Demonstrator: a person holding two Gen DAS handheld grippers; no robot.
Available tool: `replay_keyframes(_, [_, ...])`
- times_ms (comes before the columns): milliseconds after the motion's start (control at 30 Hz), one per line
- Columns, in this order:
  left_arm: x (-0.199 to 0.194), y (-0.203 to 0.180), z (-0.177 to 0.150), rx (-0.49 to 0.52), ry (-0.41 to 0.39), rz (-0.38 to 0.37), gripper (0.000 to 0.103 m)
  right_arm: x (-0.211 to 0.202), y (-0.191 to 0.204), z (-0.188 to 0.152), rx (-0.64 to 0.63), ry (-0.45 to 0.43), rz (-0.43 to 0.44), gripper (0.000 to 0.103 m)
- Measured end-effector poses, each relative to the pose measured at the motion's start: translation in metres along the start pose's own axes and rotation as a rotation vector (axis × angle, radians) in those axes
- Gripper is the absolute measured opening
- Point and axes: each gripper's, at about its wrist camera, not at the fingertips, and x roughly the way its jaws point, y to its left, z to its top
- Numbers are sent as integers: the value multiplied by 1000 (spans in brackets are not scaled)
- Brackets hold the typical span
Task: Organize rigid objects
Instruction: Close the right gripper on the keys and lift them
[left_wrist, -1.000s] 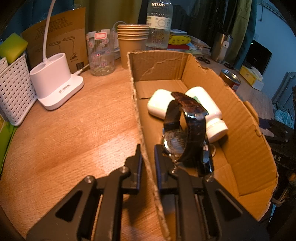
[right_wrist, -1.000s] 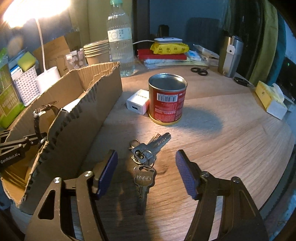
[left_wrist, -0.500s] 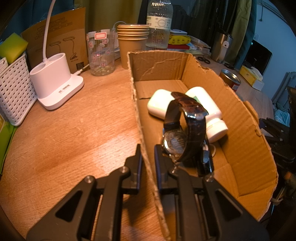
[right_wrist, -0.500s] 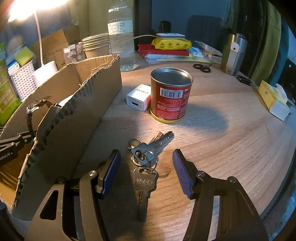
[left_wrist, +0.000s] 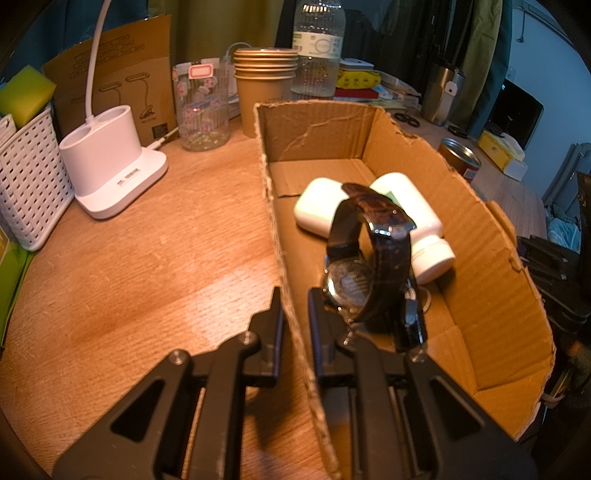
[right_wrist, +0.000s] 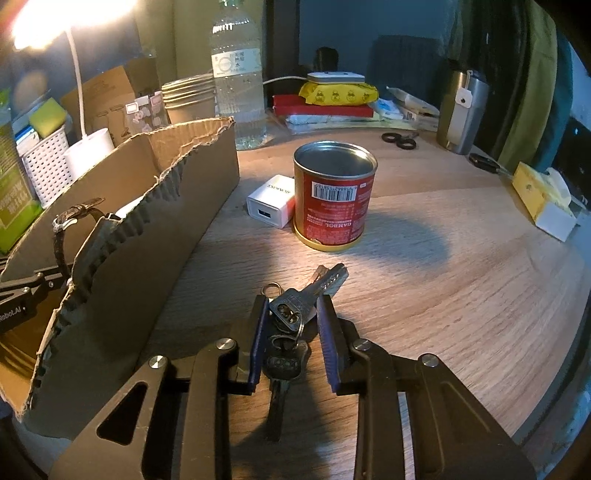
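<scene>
My left gripper (left_wrist: 294, 295) is shut on the near left wall of an open cardboard box (left_wrist: 480, 277). In the box lie a black-strapped watch (left_wrist: 373, 251), a white case (left_wrist: 314, 210) and a white bottle (left_wrist: 424, 236). In the right wrist view the box (right_wrist: 177, 221) stands at the left, with the watch strap (right_wrist: 61, 236) showing over its torn wall. My right gripper (right_wrist: 291, 306) is closing around a bunch of keys (right_wrist: 291, 312) on the wooden table; its blue pads touch the bunch on both sides. Beyond stand a red can (right_wrist: 334, 199) and a white charger (right_wrist: 271, 206).
Left of the box are a white lamp base (left_wrist: 110, 166), a white basket (left_wrist: 29, 184), a glass jar (left_wrist: 201, 107) and stacked paper cups (left_wrist: 264, 92). Farther back are a water bottle (right_wrist: 238, 85), scissors (right_wrist: 400, 138), a steel tumbler (right_wrist: 461, 110) and a tissue box (right_wrist: 543, 199).
The right gripper's jaws have come together from wide apart onto the keys. The left gripper and the box have not moved.
</scene>
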Motion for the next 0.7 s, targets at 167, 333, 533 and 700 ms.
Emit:
replay_keyframes(167, [0, 0, 0, 0, 0, 0, 13, -5, -1, 0, 7, -15, 12, 28])
replay_keyframes(333, [0, 0, 0, 0, 0, 0, 13, -12, -1, 3, 13, -29, 19, 28])
replay_keyframes(533, [0, 0, 0, 0, 0, 0, 13, -19, -1, 6, 14, -46, 21, 28])
replay_keyframes(700, [0, 0, 0, 0, 0, 0, 13, -30, 1, 9, 7, -69, 21, 28])
